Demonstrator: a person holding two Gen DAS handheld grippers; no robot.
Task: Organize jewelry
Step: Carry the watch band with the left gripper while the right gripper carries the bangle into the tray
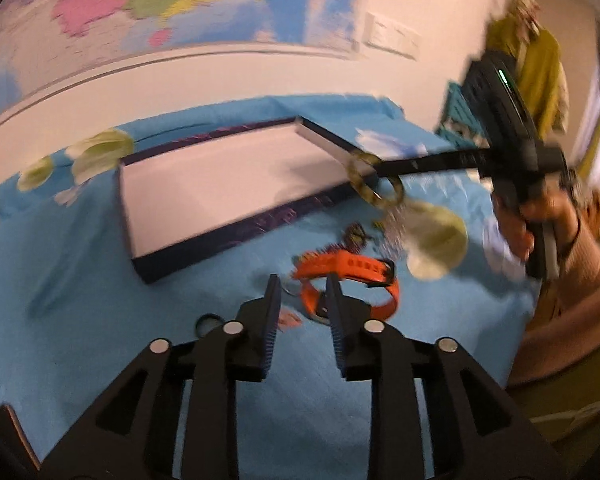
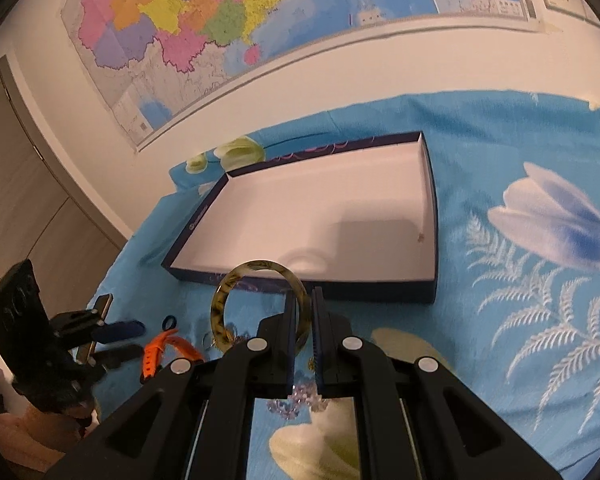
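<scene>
Tortoiseshell bangle is hanging clamped by its rim in the right gripper, just short of the near wall of the white-lined box. Left gripper is hovering with fingers apart over the orange strap (nothing held). Advice: carry the bangle clear over the wall, lower it close to the floor, then release, lest it roll.
</scene>
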